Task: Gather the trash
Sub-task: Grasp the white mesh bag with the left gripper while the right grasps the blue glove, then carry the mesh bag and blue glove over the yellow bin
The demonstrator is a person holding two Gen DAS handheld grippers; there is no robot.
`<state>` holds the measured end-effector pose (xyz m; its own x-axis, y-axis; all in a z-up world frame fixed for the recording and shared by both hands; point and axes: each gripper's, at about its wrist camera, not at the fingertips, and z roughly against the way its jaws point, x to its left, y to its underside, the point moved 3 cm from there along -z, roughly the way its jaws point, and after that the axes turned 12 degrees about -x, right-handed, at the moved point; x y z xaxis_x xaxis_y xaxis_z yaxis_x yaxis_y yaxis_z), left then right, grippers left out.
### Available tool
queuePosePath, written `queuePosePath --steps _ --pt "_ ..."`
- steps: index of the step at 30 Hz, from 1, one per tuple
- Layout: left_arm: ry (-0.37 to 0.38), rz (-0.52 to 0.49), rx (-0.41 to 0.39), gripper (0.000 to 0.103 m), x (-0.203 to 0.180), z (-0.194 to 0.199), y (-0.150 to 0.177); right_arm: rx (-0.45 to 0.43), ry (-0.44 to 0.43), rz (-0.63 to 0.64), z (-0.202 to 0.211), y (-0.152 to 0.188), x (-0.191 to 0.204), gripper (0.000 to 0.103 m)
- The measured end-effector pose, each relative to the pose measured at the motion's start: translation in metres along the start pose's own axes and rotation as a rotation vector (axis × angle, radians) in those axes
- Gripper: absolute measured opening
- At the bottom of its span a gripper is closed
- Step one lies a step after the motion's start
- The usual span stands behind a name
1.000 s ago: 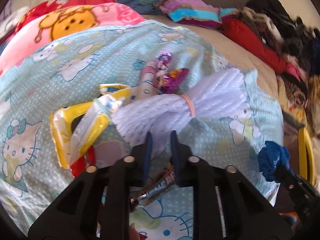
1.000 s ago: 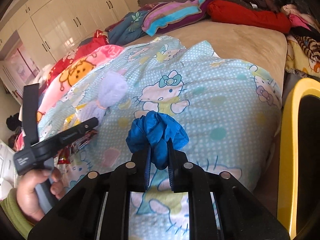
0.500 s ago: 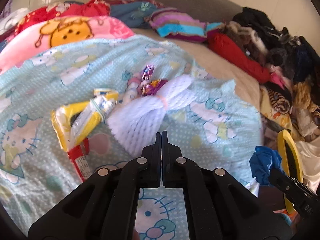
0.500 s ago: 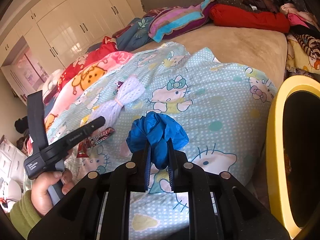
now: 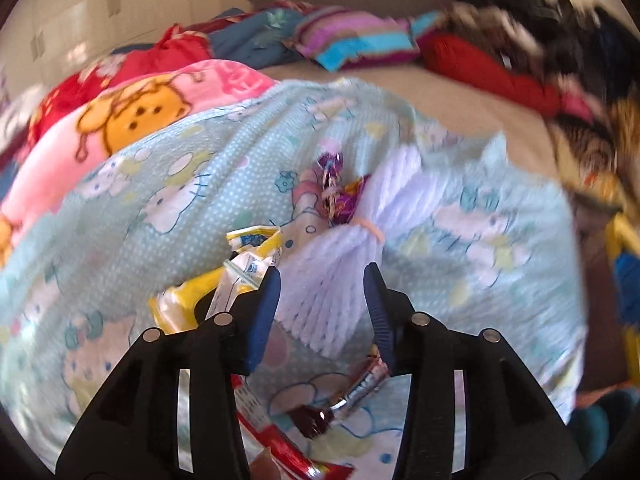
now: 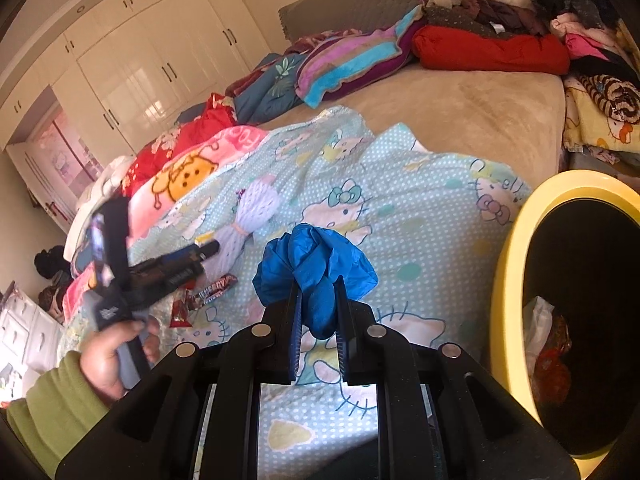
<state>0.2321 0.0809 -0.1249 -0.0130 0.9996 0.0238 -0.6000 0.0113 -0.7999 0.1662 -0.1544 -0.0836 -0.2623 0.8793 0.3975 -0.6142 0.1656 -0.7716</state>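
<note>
With the crumpled blue rubber glove (image 6: pixel 316 264) clenched in the right claw (image 6: pixel 318 320) beside the yellow-rimmed bin (image 6: pixel 516 248), the left claw (image 5: pixel 322 312), opening and apparently empty, is best lowered squarely astride the white foam net (image 5: pixel 336 276) on the bed.

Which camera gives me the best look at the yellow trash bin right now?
The right wrist view. It shows the yellow trash bin at the right edge, with its rim, dark inside and some trash already in it. The left wrist view catches only a blurred yellow sliver at its far right edge.
</note>
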Motion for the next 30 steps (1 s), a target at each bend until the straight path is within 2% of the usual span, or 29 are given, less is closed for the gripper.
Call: queuePosePath --steps 2,8,10,12,14,18,26,27,28,30 --pt "-0.010 -0.034 0.023 0.035 -0.002 -0.007 0.002 -0.011 0.008 -0.005 0.004 -0.003 -0.002 0.014" --pt "0.007 -0.028 0.069 0.024 -0.003 -0.019 0.006 -0.038 0.020 -0.039 0.016 -0.013 -0.013 0.014" --pt "0.033 -0.039 0.086 0.000 -0.008 -0.022 0.010 -0.046 0.023 -0.053 0.018 -0.015 -0.017 0.014" --pt "0.044 -0.058 0.094 0.000 -0.015 -0.024 0.014 -0.054 0.028 -0.064 0.022 -0.017 -0.020 0.014" --pt "0.056 -0.055 0.087 0.000 -0.019 -0.020 0.015 -0.059 0.029 -0.071 0.025 -0.019 -0.021 0.014" --pt "0.121 0.067 0.093 0.000 -0.014 -0.012 0.017 -0.078 0.034 -0.080 0.033 -0.024 -0.025 0.014" --pt "0.124 0.045 0.131 0.002 -0.020 -0.015 0.019 -0.106 0.034 -0.092 0.044 -0.031 -0.030 0.014" --pt "0.128 0.033 0.134 0.012 -0.021 -0.016 0.018 -0.108 0.036 -0.093 0.046 -0.032 -0.030 0.014" --pt "0.143 0.026 0.136 0.027 -0.024 -0.016 0.017 -0.110 0.038 -0.095 0.046 -0.032 -0.031 0.014" --pt "0.130 -0.016 0.136 0.033 -0.030 -0.017 0.016 -0.115 0.041 -0.097 0.049 -0.033 -0.032 0.014"
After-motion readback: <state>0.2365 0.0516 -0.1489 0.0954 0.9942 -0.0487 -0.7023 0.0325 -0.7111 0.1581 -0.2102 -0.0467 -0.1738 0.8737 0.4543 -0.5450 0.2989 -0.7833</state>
